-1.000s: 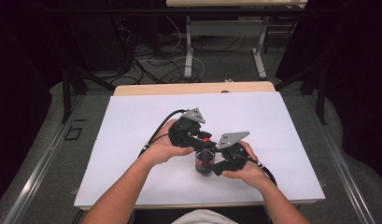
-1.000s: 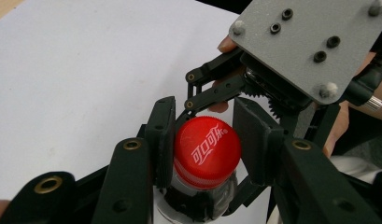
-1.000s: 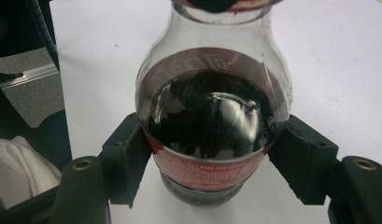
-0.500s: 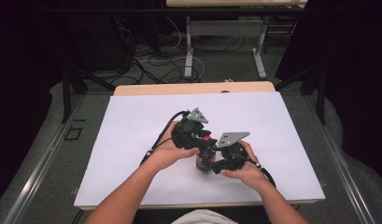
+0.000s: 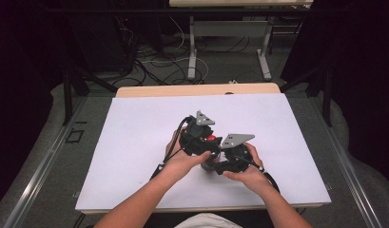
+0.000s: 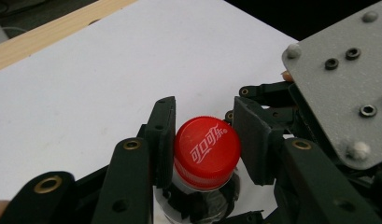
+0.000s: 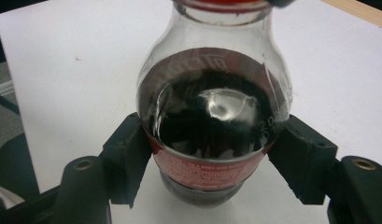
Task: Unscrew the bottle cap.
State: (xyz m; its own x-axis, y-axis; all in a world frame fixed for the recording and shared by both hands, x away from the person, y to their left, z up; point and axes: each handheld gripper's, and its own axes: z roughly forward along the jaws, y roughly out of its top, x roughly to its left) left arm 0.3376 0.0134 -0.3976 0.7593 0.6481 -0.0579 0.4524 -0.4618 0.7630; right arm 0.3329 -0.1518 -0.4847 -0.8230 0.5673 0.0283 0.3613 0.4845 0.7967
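A small cola bottle [image 7: 212, 112] with dark drink and a red label stands on the white table top [image 5: 135, 142]. My right gripper [image 7: 209, 158] is shut on its round body, one pad on each side. The bottle's red cap [image 6: 206, 151] sits between the pads of my left gripper [image 6: 205, 140], which comes at it from above. Those jaws have just been opening; the pads stand right beside the cap and no longer squeeze it. In the high view both hands meet at the table's middle, with the cap [image 5: 211, 138] showing red between the left gripper [image 5: 198, 137] and the right gripper [image 5: 223, 164].
The white sheet covers a wooden table whose far edge [image 5: 197, 89] shows bare. Behind it are table legs and loose cables on the floor [image 5: 159, 61]. Metal rails run along both sides of the table.
The left gripper has shifted slightly to the right above the bottle. The right hand and the bottle have stayed where they were.
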